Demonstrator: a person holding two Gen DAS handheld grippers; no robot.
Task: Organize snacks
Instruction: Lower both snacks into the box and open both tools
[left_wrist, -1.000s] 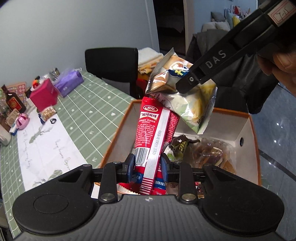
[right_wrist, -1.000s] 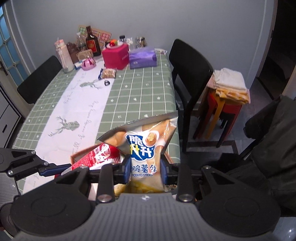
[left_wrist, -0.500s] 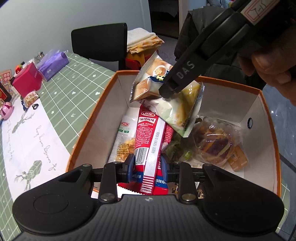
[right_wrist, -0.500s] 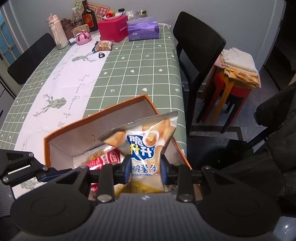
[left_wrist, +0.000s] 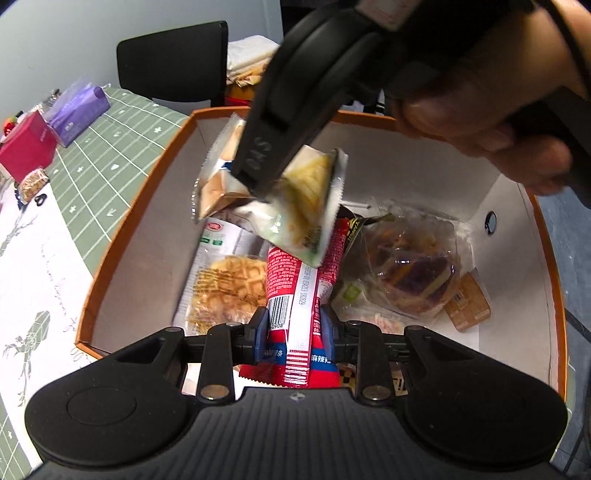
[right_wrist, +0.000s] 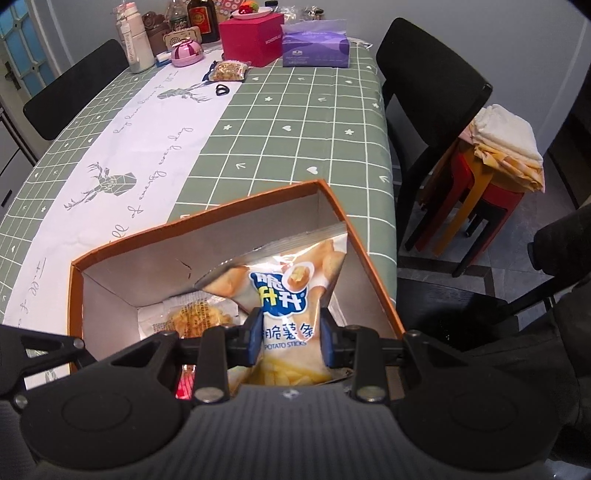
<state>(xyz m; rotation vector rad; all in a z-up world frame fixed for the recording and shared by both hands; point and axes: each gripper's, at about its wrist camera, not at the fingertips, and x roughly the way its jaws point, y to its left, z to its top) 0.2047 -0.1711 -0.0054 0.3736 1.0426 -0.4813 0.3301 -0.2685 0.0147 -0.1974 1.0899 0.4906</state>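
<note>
Left tool (left_wrist: 295, 328) clamped on red snack packet (left_wrist: 301, 295), low inside orange box (left_wrist: 140, 206). Right tool (right_wrist: 290, 332) gripping potato-stick bag (right_wrist: 284, 291) above box interior. Waffle packet (left_wrist: 225, 288) on box floor, possibly touching red packet. Beyond box, green checked surface (right_wrist: 295, 122).

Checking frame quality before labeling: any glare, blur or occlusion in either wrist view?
Left wrist: right tongs and hand loom close, soft, blocking the box top. Right wrist: sharp; glare on the potato stick bag; fisheye bends the table edge.
</note>
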